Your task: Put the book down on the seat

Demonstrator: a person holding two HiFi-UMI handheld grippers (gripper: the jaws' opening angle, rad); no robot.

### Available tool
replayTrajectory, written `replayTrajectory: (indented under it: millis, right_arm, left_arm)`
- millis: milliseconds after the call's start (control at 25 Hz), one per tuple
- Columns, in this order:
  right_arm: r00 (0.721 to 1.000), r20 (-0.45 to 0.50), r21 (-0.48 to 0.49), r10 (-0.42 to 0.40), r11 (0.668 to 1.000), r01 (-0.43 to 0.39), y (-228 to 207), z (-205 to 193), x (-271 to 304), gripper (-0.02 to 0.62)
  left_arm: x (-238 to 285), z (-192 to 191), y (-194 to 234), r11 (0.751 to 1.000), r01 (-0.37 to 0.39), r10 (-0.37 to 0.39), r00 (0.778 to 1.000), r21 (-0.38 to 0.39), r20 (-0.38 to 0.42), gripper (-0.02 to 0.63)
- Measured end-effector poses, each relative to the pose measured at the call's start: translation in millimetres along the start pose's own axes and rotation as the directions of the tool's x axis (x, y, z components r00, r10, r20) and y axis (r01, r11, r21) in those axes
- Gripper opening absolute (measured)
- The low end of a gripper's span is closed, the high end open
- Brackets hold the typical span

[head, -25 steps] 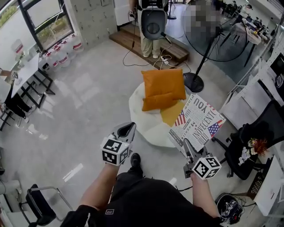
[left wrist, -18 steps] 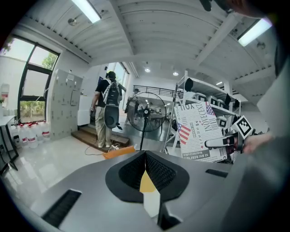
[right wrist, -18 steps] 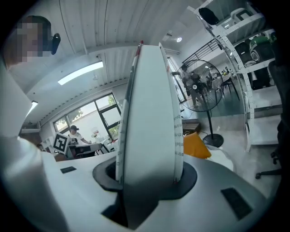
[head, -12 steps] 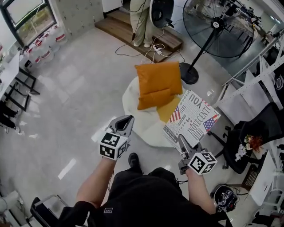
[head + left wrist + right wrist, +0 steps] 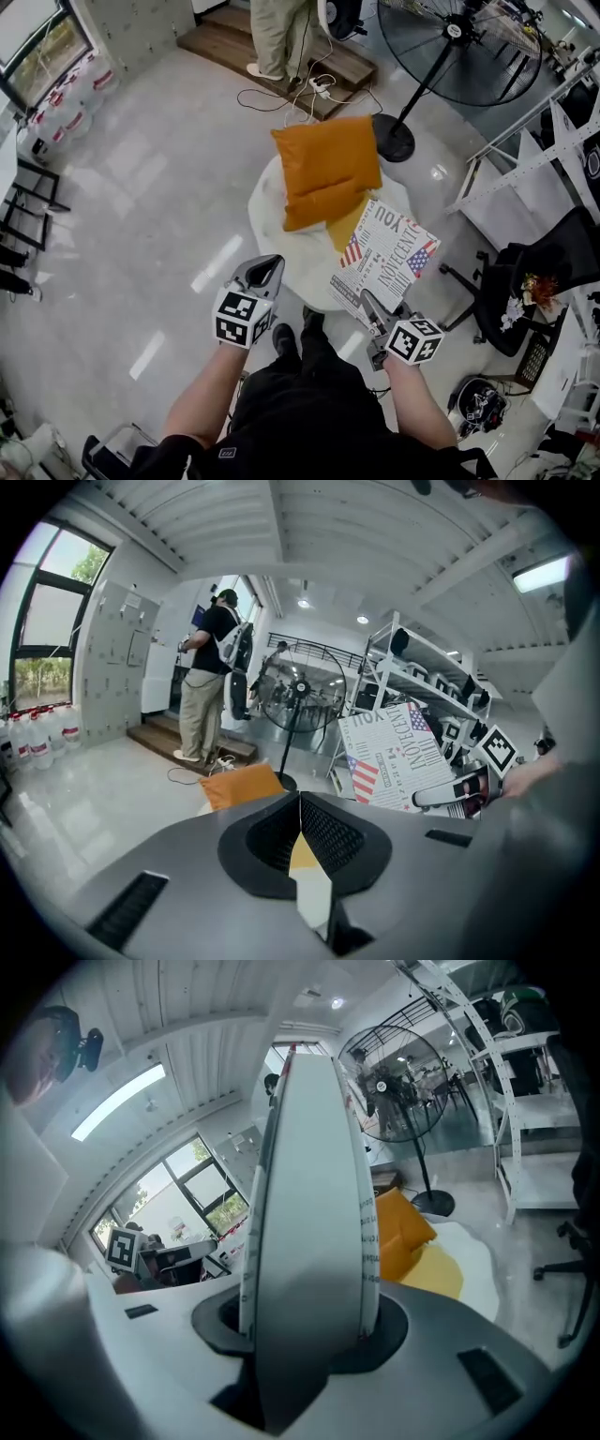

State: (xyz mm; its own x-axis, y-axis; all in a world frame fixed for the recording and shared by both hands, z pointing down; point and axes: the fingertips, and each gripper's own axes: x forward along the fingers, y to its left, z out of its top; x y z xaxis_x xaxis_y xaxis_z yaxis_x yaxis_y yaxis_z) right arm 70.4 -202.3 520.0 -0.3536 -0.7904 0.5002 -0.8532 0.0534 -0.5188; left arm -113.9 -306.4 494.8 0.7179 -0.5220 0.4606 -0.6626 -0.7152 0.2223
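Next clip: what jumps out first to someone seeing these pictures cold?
The bright orange cushion on the round white seat, at the centre of the head view, draws the eye first. Just right of it, the book with its stars-and-stripes cover is gripped at its lower edge by the right gripper. The left gripper beside it holds nothing, its fingers together.
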Motion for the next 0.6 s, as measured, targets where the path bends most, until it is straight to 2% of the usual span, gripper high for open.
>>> replayTrajectory:
  millis: [240,600]
  right_arm:
    - [0.992,-0.127,0.009,-0.009,1.000,0.011,-50,-35,59,0.175]
    - [0.965,-0.264,0.121,0.001,0.992,0.032,-144,-95,166,0.175]
  left_arm:
    - [57,-38,21,1.000,-0.005,0.003,0.998,-0.019,-0.062,0.003]
    - [159,-99,50,0.999,0.003,-0.009,0.990,-0.039,-0.137,0.003]
